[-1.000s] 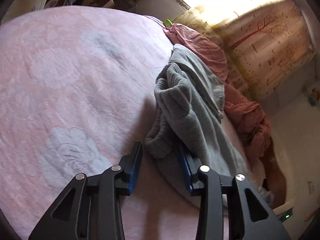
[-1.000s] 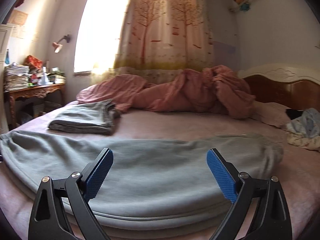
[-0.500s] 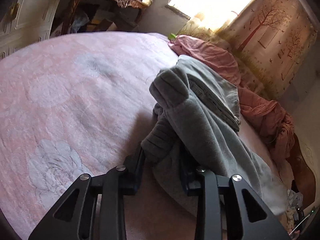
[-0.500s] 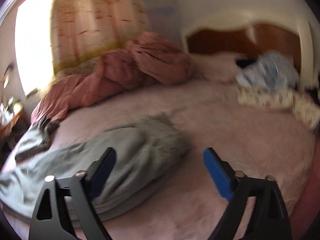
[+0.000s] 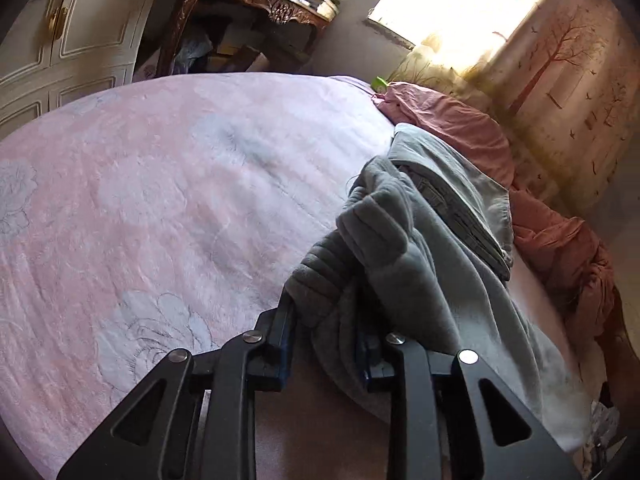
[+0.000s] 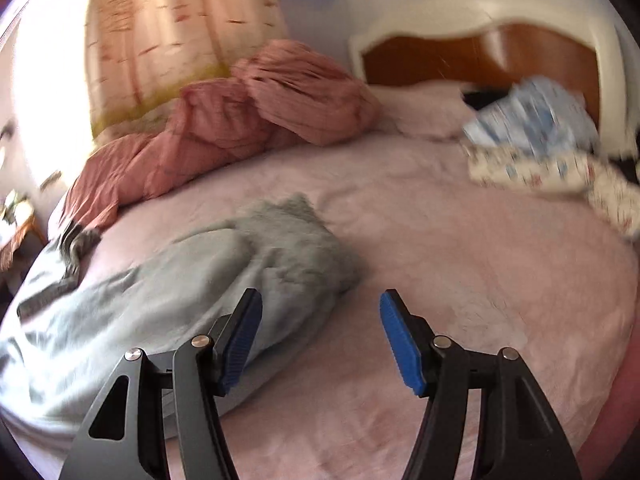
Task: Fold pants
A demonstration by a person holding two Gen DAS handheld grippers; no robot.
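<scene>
The grey pants [image 5: 424, 280] lie across the pink bed [image 5: 160, 200], stretched from the side near the window toward the headboard, with a folded grey garment [image 5: 452, 184] resting just behind them and a rumpled pink quilt [image 6: 248, 120] beyond. The step in hand is judged to be the taking of both ends, so that one can be carried over the other. It is done well if each end is gripped through all its layers, the cloth is lifted only enough to clear the bed, and the edges are matched before it is laid down — a pull from one side alone is likely to drag and bunch the fabric.

The left gripper [image 5: 326, 340] is clenched on a bunched, ribbed end of the pants, which is raised a little off the bed, with fabric spilling over the right-hand finger. The right gripper [image 6: 320, 336] is part-way open and its jaws are closing — nothing is yet pressed between the blue pads [image 6: 400, 344]. The far end of the pants lies just ahead, and the left-hand finger overlaps its edge.
</scene>
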